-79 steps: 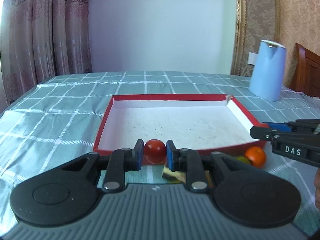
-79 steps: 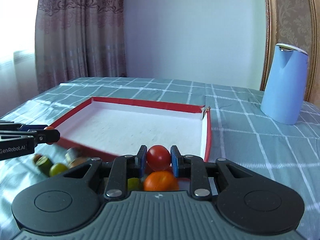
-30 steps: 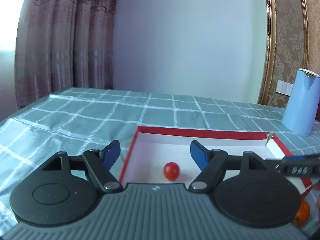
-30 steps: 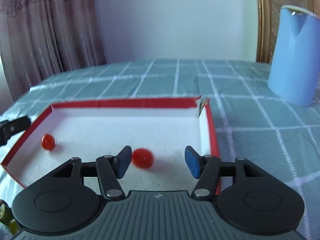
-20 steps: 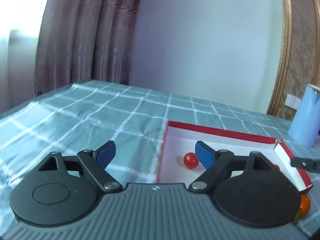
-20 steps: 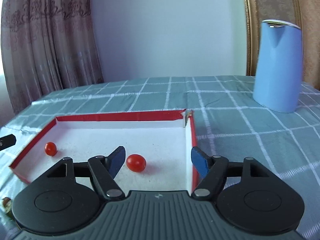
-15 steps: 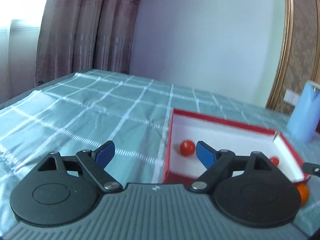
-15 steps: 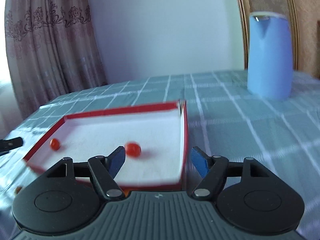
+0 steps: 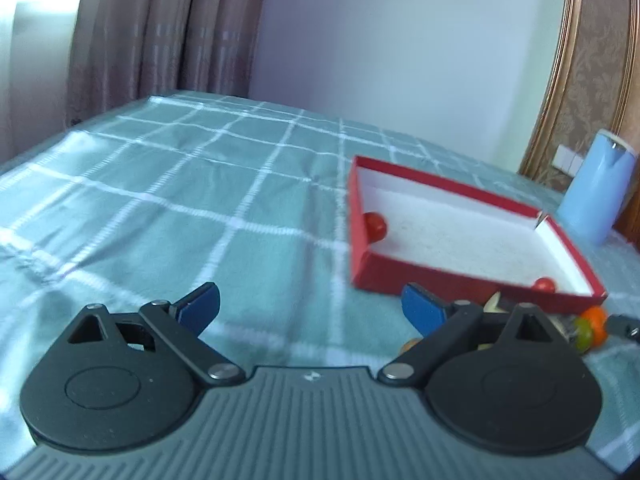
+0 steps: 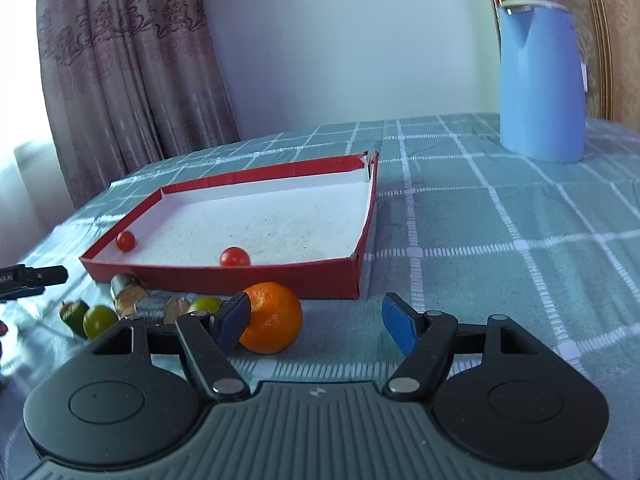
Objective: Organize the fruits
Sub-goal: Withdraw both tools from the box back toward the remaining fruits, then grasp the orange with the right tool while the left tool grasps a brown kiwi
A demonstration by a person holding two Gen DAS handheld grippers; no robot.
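Both tools are spread wide and hold nothing: the left gripper (image 9: pixel 310 306) hangs over bare checked tablecloth (image 9: pixel 200 208) to the left of the red box (image 9: pixel 404 276), and the right gripper (image 10: pixel 316 320) sits low just in front of the box's near wall. Two cherry tomatoes lie inside the box, one (image 10: pixel 126 240) against its left wall and one (image 10: pixel 235 257) by the near wall. Outside, along that near wall, sit the orange (image 10: pixel 272 318), touching the right tool's left finger (image 10: pixel 232 320), two green fruits (image 10: pixel 99 321) and some brown pieces (image 10: pixel 128 296), with a blue kettle (image 10: pixel 540 80) far right.
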